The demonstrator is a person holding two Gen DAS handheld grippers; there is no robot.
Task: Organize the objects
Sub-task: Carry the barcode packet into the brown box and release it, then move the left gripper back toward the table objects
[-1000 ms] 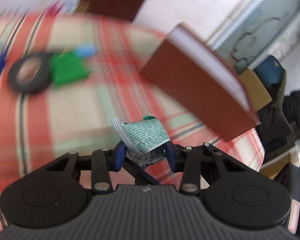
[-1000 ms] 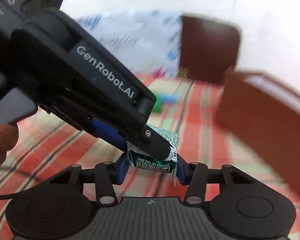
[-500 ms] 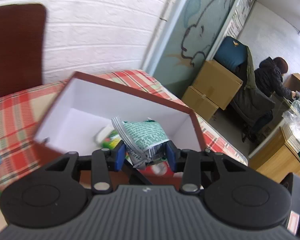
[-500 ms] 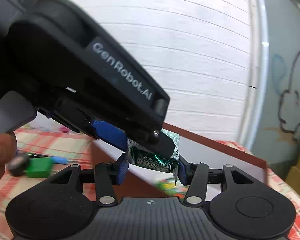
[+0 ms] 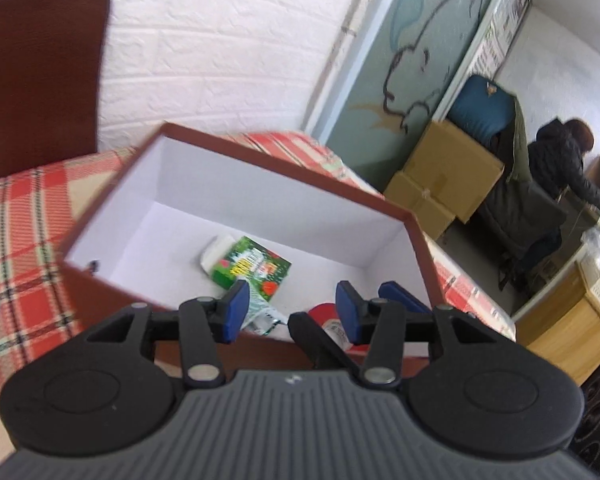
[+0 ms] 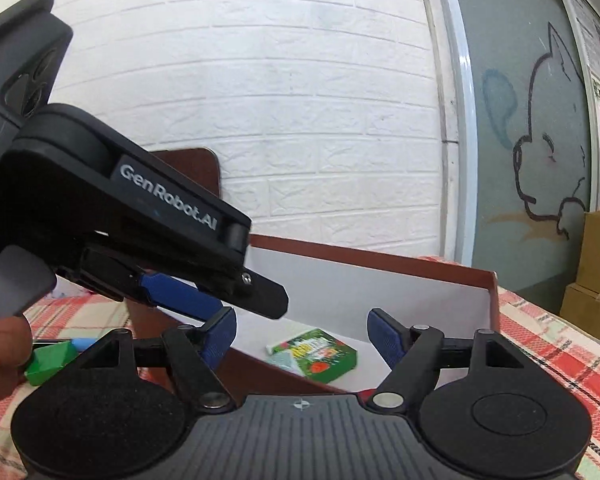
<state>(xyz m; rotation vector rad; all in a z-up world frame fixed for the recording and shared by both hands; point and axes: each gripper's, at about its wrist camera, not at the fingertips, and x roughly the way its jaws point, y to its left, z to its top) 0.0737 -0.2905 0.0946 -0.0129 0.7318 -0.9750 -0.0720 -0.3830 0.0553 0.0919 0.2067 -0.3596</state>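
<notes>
Left gripper hangs over the near rim of a brown box with white walls inside, its blue pads having just spread, nothing between them. Right gripper beside it has also just been opening — jaws wide, empty. A green packet lies on the box floor near the front wall, a crumpled green-and-white sachet just below it. The box stands at the plaid tablecloth's far corner.

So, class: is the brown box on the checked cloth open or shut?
Open. The brown box has no lid on, its white inside shows, and a green packet lies on its floor.
</notes>
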